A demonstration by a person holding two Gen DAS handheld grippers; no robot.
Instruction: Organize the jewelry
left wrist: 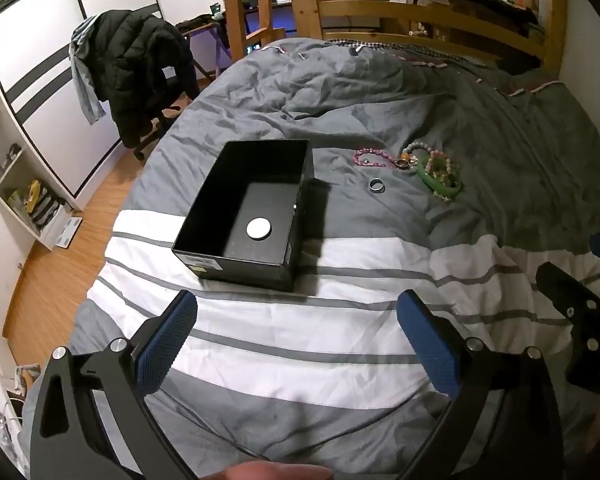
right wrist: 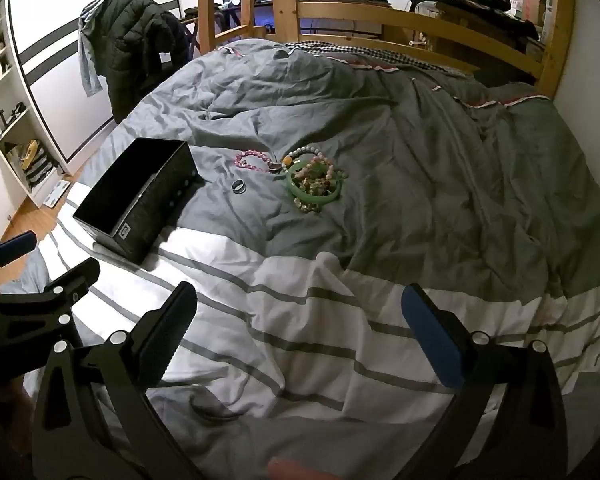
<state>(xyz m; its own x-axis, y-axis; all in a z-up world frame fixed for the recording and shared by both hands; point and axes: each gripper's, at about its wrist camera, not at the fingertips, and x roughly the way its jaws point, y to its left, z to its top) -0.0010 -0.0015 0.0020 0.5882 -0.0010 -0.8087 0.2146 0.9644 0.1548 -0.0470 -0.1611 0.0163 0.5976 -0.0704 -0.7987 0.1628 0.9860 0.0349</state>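
Both grippers hover wide open over the striped near edge of the bed [right wrist: 440,160], the left gripper [left wrist: 296,344] and the right gripper [right wrist: 300,340] each holding nothing. The black box [left wrist: 256,208] sits toward the bed's left edge with a white disc [left wrist: 259,228] on its floor. To its right, mid-bed, lie a pink bead bracelet [right wrist: 252,160], a dark ring [right wrist: 239,187] and a green bangle [right wrist: 314,194] heaped with beaded bracelets [right wrist: 316,174].

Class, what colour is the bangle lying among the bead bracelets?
Green; the bangle shows best in the right wrist view.
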